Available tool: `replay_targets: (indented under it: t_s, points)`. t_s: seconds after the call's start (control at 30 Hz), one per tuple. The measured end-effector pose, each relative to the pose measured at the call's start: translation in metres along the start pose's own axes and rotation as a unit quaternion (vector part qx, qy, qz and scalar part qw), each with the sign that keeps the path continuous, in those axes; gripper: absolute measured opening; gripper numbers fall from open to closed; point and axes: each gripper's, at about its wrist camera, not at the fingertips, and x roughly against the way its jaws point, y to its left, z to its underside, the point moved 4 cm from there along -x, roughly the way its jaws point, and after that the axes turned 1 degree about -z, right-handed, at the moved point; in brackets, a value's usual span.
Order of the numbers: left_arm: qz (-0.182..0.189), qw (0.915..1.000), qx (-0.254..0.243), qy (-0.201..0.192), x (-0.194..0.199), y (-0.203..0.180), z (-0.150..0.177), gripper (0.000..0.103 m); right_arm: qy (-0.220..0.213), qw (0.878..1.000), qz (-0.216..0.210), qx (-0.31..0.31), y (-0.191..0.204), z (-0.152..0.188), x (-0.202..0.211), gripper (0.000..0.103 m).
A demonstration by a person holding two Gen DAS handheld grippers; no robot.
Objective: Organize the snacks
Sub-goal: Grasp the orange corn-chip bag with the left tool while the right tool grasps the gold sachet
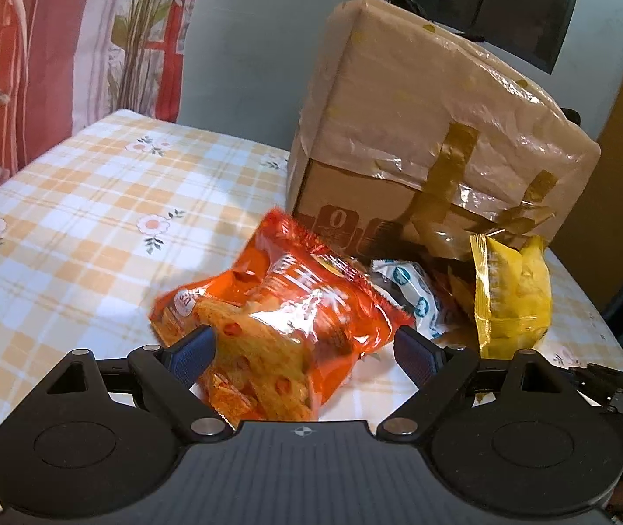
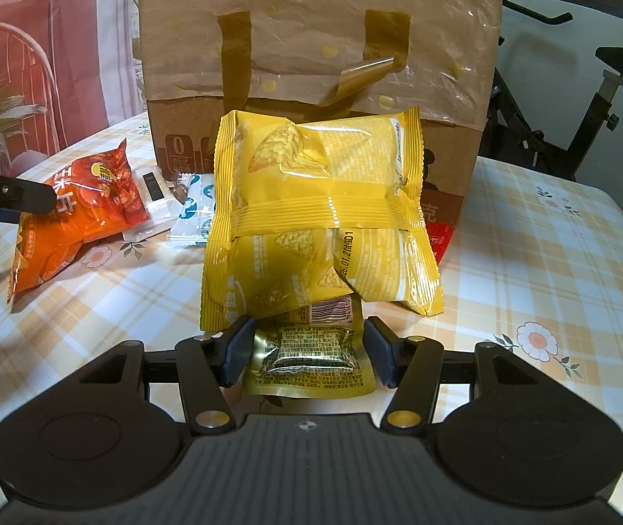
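An orange chip bag (image 1: 276,323) lies on the checked tablecloth, its near end between the fingers of my left gripper (image 1: 304,350), which stands open around it. The bag also shows in the right wrist view (image 2: 75,218), with the left gripper's finger (image 2: 9,199) against it. A yellow chip bag (image 2: 320,218) leans on a cardboard box (image 2: 311,43); it also shows in the left wrist view (image 1: 512,302). My right gripper (image 2: 307,352) is open, its fingers on either side of a small gold packet (image 2: 311,350) under the yellow bag. A white-blue packet (image 1: 416,297) lies between the bags.
The taped cardboard box (image 1: 433,131) stands at the back of the table (image 1: 71,218). A small white packet (image 2: 154,201) lies beside the orange bag. A red curtain (image 1: 5,65) is to the left, an exercise bike (image 2: 595,100) behind on the right.
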Motion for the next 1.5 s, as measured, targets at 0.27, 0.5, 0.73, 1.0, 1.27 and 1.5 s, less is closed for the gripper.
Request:
replay_targets:
  t_s: [0.27, 0.5, 0.73, 1.0, 1.27, 1.5]
  points:
    - [-0.013, 0.9993, -0.033, -0.013, 0.006, -0.005, 0.001, 0.091, 0.0, 1.0, 0.0, 0.0, 0.0, 0.0, 0.0, 0.058]
    - [-0.018, 0.9969, -0.074, -0.019, 0.005, -0.009, 0.003, 0.091, 0.0, 1.0, 0.0, 0.0, 0.0, 0.0, 0.0, 0.058]
    - [-0.039, 0.9921, -0.109, -0.048, 0.002, -0.004, -0.015, 0.092, 0.0, 1.0, 0.0, 0.0, 0.0, 0.0, 0.0, 0.058]
    - [0.037, 0.9951, -0.089, 0.023, -0.038, 0.03, -0.035, 0.094, -0.001, 1.0, 0.0, 0.0, 0.0, 0.0, 0.0, 0.058]
    - [0.034, 0.9939, -0.099, 0.034, -0.047, 0.018, -0.018, 0.098, -0.001, 1.0, 0.0, 0.0, 0.0, 0.0, 0.0, 0.058]
    - [0.007, 0.9934, -0.108, 0.039, -0.055, 0.015, -0.016, 0.103, -0.001, 1.0, 0.0, 0.0, 0.0, 0.0, 0.0, 0.058]
